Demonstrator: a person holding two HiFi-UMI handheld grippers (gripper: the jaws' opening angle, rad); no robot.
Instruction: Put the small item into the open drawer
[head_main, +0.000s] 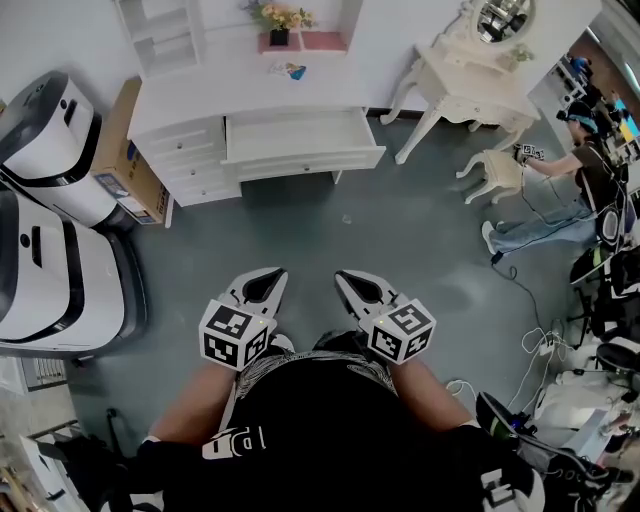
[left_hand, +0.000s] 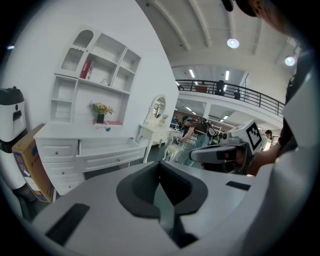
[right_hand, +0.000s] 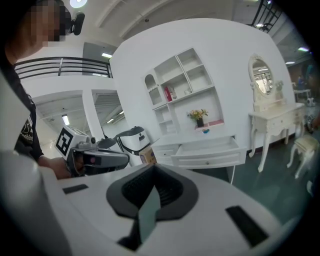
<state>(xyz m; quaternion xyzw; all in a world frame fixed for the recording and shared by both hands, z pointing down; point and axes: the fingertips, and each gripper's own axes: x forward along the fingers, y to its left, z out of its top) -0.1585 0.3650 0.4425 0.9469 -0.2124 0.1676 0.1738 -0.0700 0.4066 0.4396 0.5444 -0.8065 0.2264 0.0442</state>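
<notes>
The white desk (head_main: 190, 100) stands across the grey-green floor, its wide drawer (head_main: 300, 135) pulled open. A small blue item (head_main: 292, 71) lies on the desktop beside a potted flower (head_main: 279, 22). Both show in the left gripper view, drawer (left_hand: 107, 148) and item (left_hand: 106, 128), and in the right gripper view, drawer (right_hand: 207, 148) and item (right_hand: 206, 131). My left gripper (head_main: 268, 278) and right gripper (head_main: 348, 280) are held close to my body, far from the desk. Each gripper, left (left_hand: 160, 169) and right (right_hand: 154, 171), has its jaws together with nothing between them.
Two white machines (head_main: 50, 150) and a cardboard box (head_main: 125, 150) stand left of the desk. A white dressing table (head_main: 470, 80) and stool (head_main: 495, 175) are to the right. A person (head_main: 580, 160) sits at the far right, with cables (head_main: 535, 345) on the floor.
</notes>
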